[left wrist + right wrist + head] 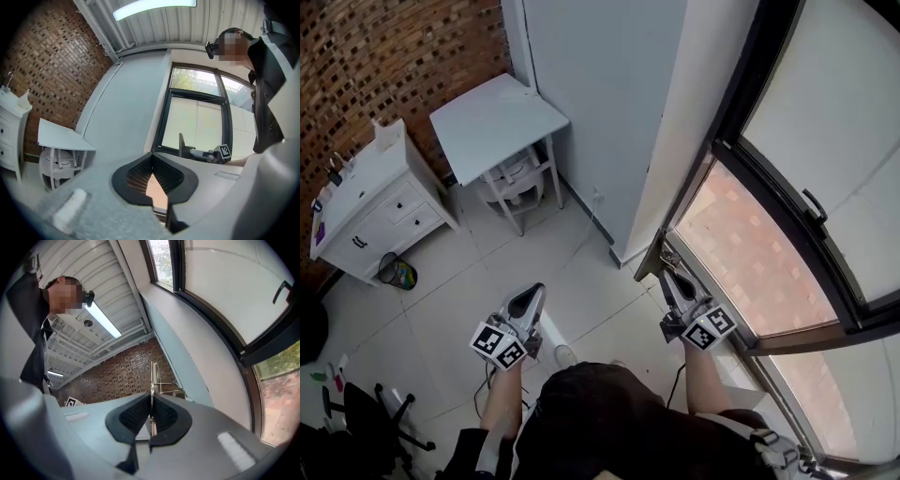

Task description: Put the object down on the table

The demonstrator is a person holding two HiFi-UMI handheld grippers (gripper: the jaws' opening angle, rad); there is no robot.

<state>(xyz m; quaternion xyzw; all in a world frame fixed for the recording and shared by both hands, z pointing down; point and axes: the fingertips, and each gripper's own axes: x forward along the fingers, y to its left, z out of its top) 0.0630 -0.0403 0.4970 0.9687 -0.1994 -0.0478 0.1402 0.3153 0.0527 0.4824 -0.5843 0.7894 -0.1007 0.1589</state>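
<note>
— What do we see at the far left?

— A white wooden cabinet with drawers (370, 211) against the red brick wall (394, 56), and a small round bin (397, 272) just beside it on the white tiled floor (459, 291).

— And next to that?

— The pale grey square worktop (497, 122) on thin white legs, standing in the corner. Which thing the task means, we cannot tell from here.

— What about the left gripper (534, 291)?

— We hold it over the floor, well apart from the worktop. Its jaws are together, with nothing between them.

— And to the right?

— The right gripper (667, 267) hangs near the foot of the dark-framed window (787, 216). We see its jaws pressed together as well, and they hold nothing.
</note>
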